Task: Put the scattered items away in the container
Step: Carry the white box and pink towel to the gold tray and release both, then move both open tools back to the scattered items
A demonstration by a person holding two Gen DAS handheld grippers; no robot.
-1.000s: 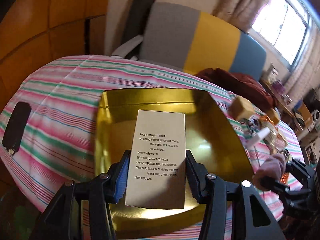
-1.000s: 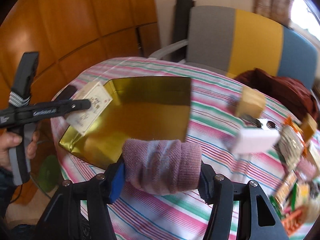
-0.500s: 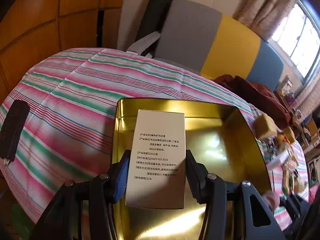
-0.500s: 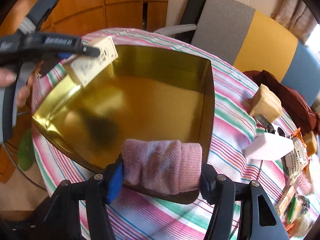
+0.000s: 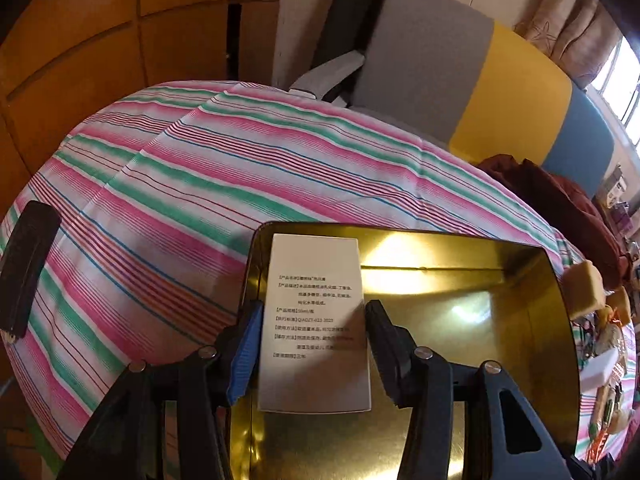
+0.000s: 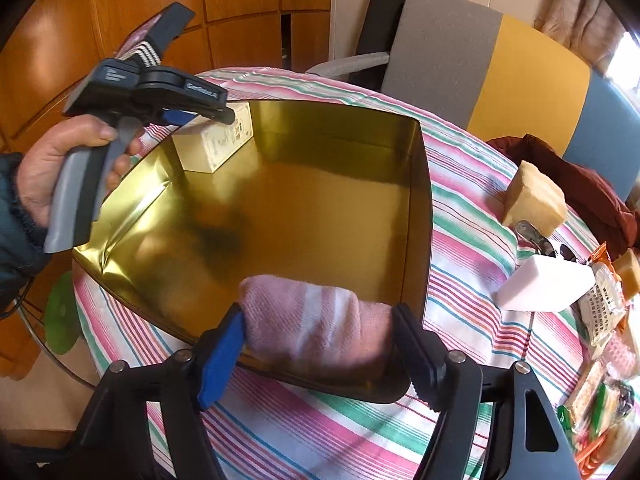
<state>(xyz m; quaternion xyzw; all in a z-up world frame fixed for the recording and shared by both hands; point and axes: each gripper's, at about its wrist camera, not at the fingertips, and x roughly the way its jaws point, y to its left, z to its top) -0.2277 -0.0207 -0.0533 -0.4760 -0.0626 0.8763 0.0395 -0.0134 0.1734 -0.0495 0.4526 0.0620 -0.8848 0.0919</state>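
1. The gold tin [image 6: 416,216] is your landmark: it sits open-topped on the striped tablecloth [image 5: 192,184], its shiny floor bare, which is why both tools converge on it at once.

2. Your left gripper [image 5: 310,344] has its jaws clamped on the long sides of the white carton [image 5: 316,320], printed face up. In the right wrist view the carton [image 6: 216,140] hangs over the tin's far-left corner, low against the wall; whether its bottom edge already touches the floor I cannot tell, since the fisheye flattens depth there. Holding it by the sides keeps it level, so it should lie flat in that corner and leave the middle free.

3. Your right gripper [image 6: 316,344] is closed across the rolled pink towel [image 6: 316,320], one pad at each end, which stops the roll from uncoiling. It hovers at the tin's near rim, partly over the floor, so a short reach forward before you let go would likely land it clear of the rim.

4. Your hand [image 6: 60,168] wraps the left tool's grey handle, just outside the tin's left wall.

5. To the right of the tin, items still wait on the cloth: a tan sponge block [image 6: 534,196], a white block [image 6: 540,284] and a heap of snack packets [image 6: 604,312] at the table edge. I judge the task barely begun.

6. Well to the left of the tin lies a dark flat case [image 5: 28,268], near the cloth's edge.
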